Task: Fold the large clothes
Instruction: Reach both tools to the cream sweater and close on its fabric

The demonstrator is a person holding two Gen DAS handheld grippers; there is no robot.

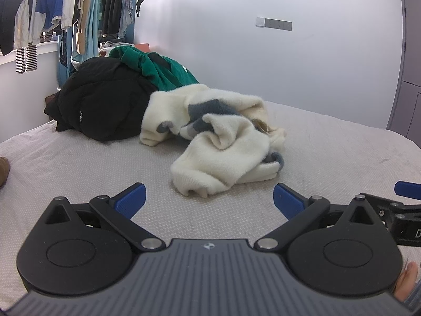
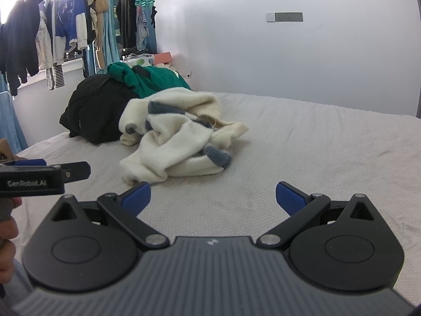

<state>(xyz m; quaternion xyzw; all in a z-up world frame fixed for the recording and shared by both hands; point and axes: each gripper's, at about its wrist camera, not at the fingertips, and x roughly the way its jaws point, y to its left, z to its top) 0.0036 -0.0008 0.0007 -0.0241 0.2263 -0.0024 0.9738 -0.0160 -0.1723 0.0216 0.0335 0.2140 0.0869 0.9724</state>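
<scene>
— While held low over the bed (image 1: 79,163), how set, the left gripper (image 1: 209,200)?

— Spread wide, blue pads (image 1: 131,200) well apart, nothing between them. Hovering short of the cream sweater (image 1: 223,142), nearest its front cuff.

— And the right gripper (image 2: 213,198)?

— Spread just as wide, likewise empty. Short of the cream sweater too, with its left pad (image 2: 138,196) just beside the near hem. Glimpsed also at the right edge of the left wrist view, a blue tip and black linkage.

— Where lying, that sweater?

— Crumpled in a heap on the bed, grey-blue patches showing among the folds, one sleeve trailing toward the grippers.

— Behind the sweater?

— Touching its far left side, a black garment (image 1: 100,105) bunched in a mound. Beyond the sweater and over that mound, a green garment (image 1: 158,71).

— Further off?

— Left of the sweater and well beyond, hanging clothes (image 2: 60,34) on a rail by a bright window. Beyond and right of the sweater, a white wall with a grey switch panel (image 2: 288,16).
</scene>
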